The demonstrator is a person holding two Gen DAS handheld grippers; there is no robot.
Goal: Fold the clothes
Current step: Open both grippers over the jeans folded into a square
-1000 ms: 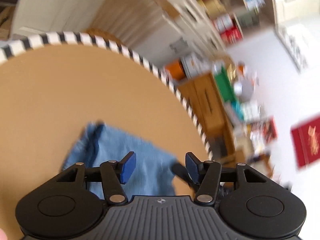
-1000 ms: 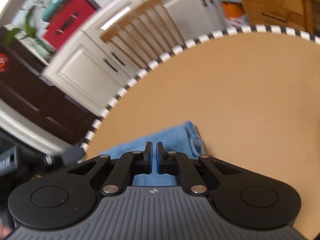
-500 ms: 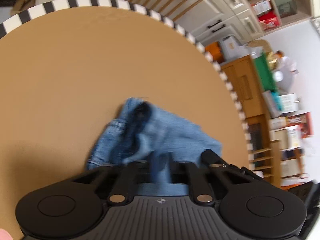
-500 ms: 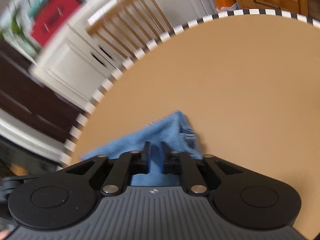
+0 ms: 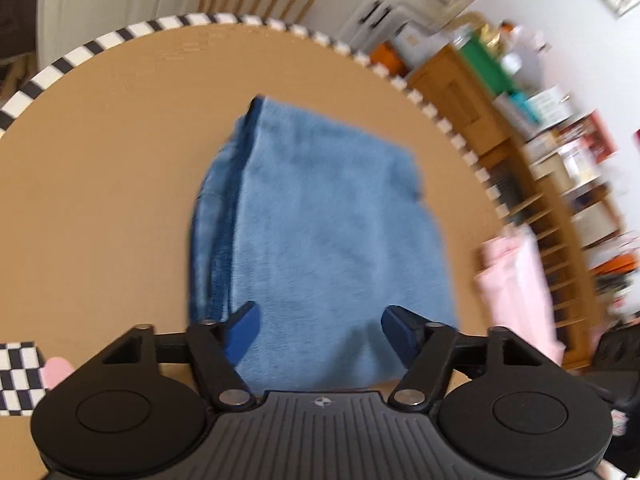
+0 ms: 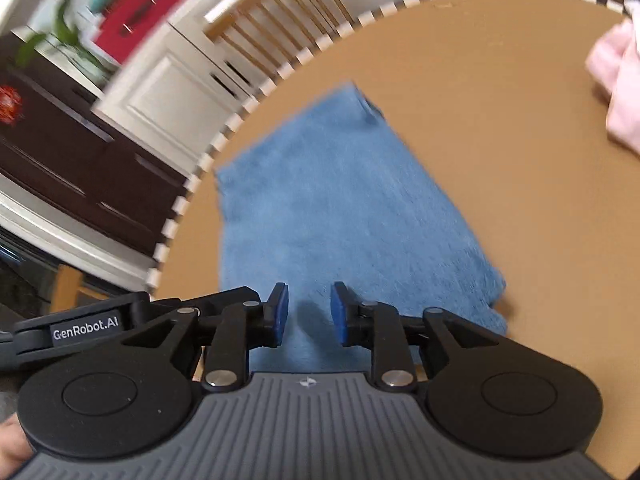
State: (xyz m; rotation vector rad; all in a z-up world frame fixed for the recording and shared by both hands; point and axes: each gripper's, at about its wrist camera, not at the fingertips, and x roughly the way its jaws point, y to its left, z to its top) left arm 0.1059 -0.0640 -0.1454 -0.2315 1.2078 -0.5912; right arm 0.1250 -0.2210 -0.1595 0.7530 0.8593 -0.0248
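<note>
A folded blue denim garment (image 5: pixel 320 224) lies flat on the round tan table (image 5: pixel 100 200), with a darker seam along its left side. My left gripper (image 5: pixel 320 330) hovers over the garment's near edge, its jaws opening wide and nothing pinched between them. In the right wrist view the same blue garment (image 6: pixel 340 208) spreads out ahead. My right gripper (image 6: pixel 306 314) sits above its near end, jaws opening a little, the pads apart with only cloth below them. The other gripper's black arm (image 6: pixel 88 320) shows at the left.
A pink garment (image 5: pixel 516 288) lies at the table's right side, also seen as pink cloth (image 6: pixel 616 80) at the right wrist view's far right. The table has a black-and-white checked rim (image 5: pixel 120 36). A wooden chair (image 6: pixel 280 12) and white cabinets stand beyond it.
Both grippers have pulled back from the blue garment, which now lies flat and folded. The left jaws, pinched on cloth half a second ago, have spread wide; the right jaws have parted.
</note>
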